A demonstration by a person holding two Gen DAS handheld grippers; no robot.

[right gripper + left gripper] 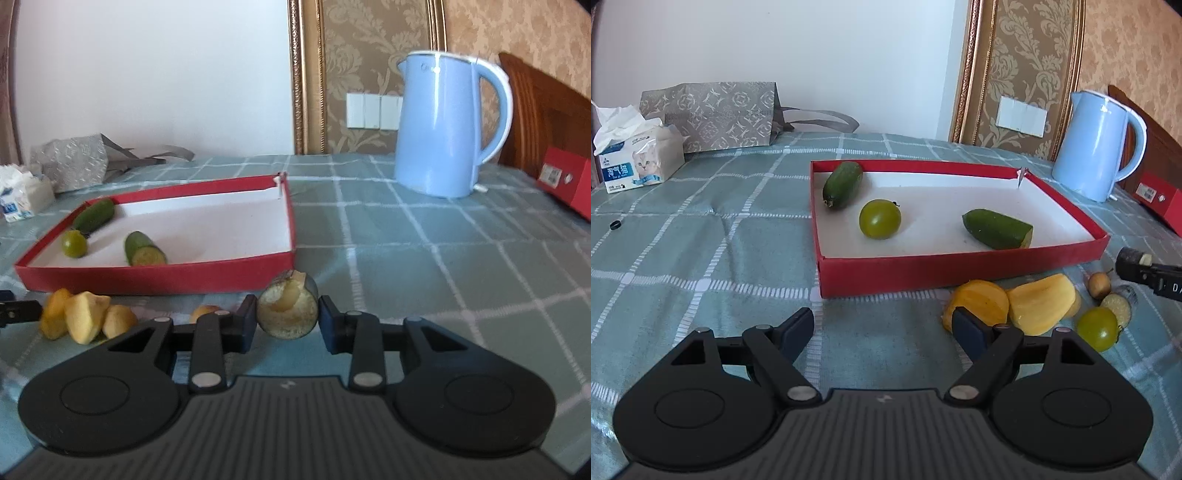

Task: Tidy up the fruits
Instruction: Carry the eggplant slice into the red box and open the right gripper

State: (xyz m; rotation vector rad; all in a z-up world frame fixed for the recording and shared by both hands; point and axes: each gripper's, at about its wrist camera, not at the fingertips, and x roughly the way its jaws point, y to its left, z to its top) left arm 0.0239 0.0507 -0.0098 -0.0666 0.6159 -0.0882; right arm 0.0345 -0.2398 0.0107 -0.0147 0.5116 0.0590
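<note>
A shallow red box [923,275] with a white floor holds two dark green cucumber pieces [843,184] [997,229] and a green tomato [880,218]. On the cloth in front of its near right corner lie yellow fruit chunks [1041,308], another green tomato [1097,328] and a small brown fruit [1099,284]. My left gripper [882,328] hangs open over bare cloth, its right finger just short of the yellow chunks. In the right wrist view my right gripper [287,320] is shut on a round pale cut piece [288,310], low by the box's near right corner [288,266].
A light blue kettle [439,125] stands at the back right, with a red carton [569,184] at the right table edge. A tissue pack [639,162] and a grey patterned bag [713,114] sit at the back left. A small black ring [615,225] lies far left.
</note>
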